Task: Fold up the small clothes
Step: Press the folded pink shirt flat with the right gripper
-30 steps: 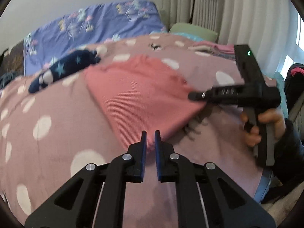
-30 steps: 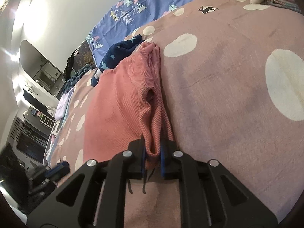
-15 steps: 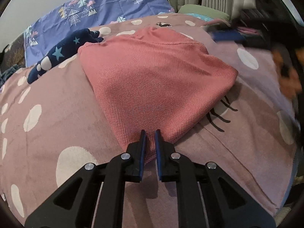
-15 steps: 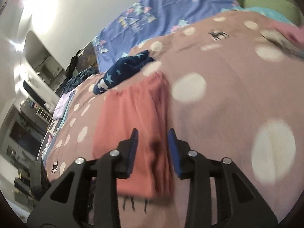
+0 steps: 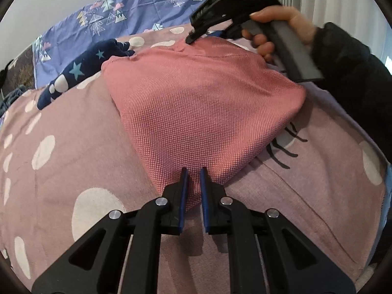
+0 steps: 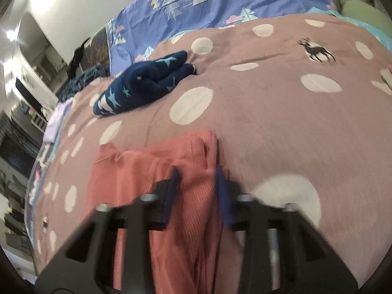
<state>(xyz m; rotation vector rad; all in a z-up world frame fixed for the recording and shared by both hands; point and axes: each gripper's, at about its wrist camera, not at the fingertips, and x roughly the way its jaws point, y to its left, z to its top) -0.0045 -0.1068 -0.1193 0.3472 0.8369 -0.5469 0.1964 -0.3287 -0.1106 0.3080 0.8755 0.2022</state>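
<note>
A pink knitted garment (image 5: 196,103) lies flat on a mauve blanket with white dots (image 5: 61,171). My left gripper (image 5: 193,178) is shut on the garment's near corner. My right gripper (image 5: 193,36) shows in the left wrist view at the garment's far edge, held by a hand. In the right wrist view the right gripper (image 6: 197,183) is open, its jaws straddling the far edge of the pink garment (image 6: 152,171).
A dark blue star-patterned garment (image 5: 80,71) lies beyond the pink one, to the left; it also shows in the right wrist view (image 6: 144,83). A blue tree-print sheet (image 5: 137,12) covers the bed's far end. Curtains hang at the far right.
My right gripper let go of the garment's right corner, opened, and moved to its far edge. The garment now lies flat. My left gripper kept its hold.
</note>
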